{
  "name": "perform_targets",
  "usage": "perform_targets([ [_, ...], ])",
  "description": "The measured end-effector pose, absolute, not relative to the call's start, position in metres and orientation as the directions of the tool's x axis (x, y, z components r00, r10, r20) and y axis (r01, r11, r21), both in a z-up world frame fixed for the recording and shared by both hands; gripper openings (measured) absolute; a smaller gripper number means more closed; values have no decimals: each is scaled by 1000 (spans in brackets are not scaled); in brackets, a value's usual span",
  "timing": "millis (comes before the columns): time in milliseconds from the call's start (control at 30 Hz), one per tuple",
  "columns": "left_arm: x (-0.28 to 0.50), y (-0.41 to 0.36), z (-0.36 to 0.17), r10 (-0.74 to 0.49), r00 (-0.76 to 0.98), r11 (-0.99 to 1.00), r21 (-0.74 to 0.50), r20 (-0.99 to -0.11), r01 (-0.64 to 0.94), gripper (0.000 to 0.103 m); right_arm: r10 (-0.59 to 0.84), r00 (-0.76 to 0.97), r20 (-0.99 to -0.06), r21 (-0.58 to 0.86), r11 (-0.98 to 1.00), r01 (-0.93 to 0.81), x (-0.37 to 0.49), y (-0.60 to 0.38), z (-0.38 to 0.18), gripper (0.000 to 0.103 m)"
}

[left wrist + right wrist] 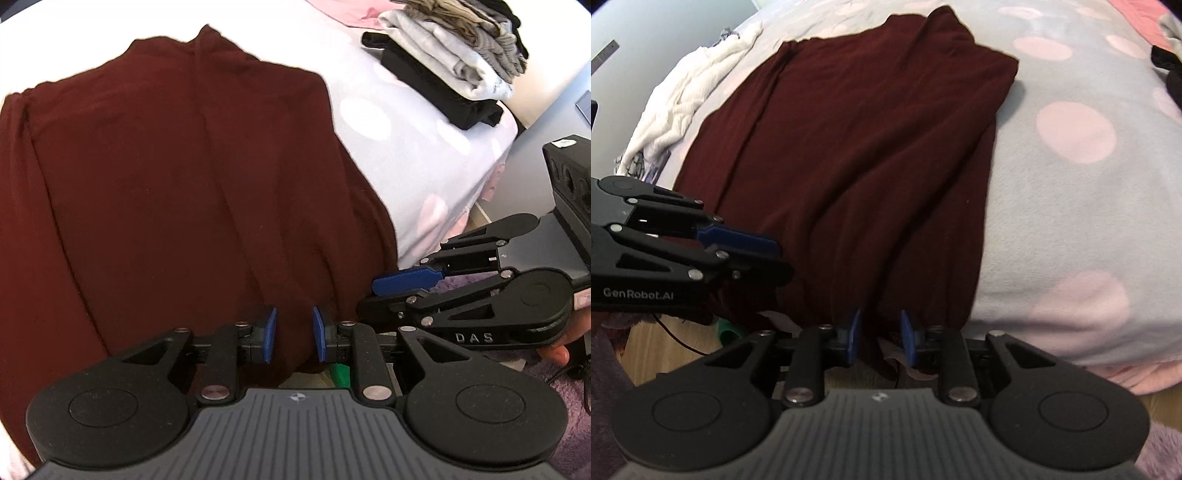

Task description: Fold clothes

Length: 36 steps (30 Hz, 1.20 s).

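left gripper (pixel 294 334) jaws parted a little, nothing pinched; the cloth hem sits behind the gap, pads not pressing on it

right gripper (pixel 877 339) same story: jaws slightly apart over the near hem, empty as far as I can see. In the left wrist view it sits side-on just right of the left one

maroon garment (pixel 177 192) is spread mostly flat on the dotted bedspread (pixel 1071 206), near edge draped over the side of the bed right at both grippers, far edge up the bed

handling, my read: light, thin knit, fully limp, no stiffness to lean on. Will sag and bunch from any single pinch point, low slip risk on the fleecy cover. Best hold is the near hem, one gripper toward each corner, pinch through the edge and lift together so the fold line stays straight

hard to tell: which end of the garment this is. Sleeves and neckline not identifiable, long creases may be folded layers. The hem below the bed edge is blocked by the gripper bodies. Folded stack (pixel 450 70) at far right, white cloth (pixel 679 107) at left, both partly cut off
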State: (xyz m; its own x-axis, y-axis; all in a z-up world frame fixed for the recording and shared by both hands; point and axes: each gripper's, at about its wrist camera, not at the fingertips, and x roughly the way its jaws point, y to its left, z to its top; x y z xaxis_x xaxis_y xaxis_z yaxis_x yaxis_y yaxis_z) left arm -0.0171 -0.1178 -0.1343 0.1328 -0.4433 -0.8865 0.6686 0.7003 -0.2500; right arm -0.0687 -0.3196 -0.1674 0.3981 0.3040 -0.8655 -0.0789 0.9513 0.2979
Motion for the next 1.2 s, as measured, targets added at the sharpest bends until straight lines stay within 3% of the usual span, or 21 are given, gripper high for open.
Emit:
perform_targets([
  [67, -16, -117, -138, -448, 136, 701, -253, -884, 667, 5, 331, 401, -854, 321, 942, -95, -67, -318, -170, 29],
  [167, -15, -114, -138, -456, 136, 702, -262, -879, 662, 0, 370, 403, -837, 364, 927, -94, -68, -323, -168, 4],
  [500, -24, -128, -114, -534, 78, 626, -332, -842, 706, 0, 401, 404, -822, 467, 881, 75, -91, -372, -124, 4],
  [667, -23, -136, -129, -485, 57, 640, -310, -873, 703, 0, 369, 352, -860, 431, 895, 115, -100, -375, -126, 2],
  [833, -19, -135, -142, -448, 54, 667, -293, -893, 685, 0, 366, 341, -866, 434, 889, 147, -91, -374, -145, 3],
  [1033, -21, -135, -145, -452, 39, 657, -303, -891, 690, 0, 310, 334, -890, 375, 915, 149, -89, -378, -145, 18],
  [1100, -20, -134, -146, -452, 38, 657, -303, -891, 691, 0, 308, 352, -884, 377, 914, 149, -88, -378, -145, 28],
  [1200, -19, -134, -146, -450, 41, 660, -302, -892, 688, 0, 302, 366, -880, 376, 914, 151, -86, -378, -149, 27],
])
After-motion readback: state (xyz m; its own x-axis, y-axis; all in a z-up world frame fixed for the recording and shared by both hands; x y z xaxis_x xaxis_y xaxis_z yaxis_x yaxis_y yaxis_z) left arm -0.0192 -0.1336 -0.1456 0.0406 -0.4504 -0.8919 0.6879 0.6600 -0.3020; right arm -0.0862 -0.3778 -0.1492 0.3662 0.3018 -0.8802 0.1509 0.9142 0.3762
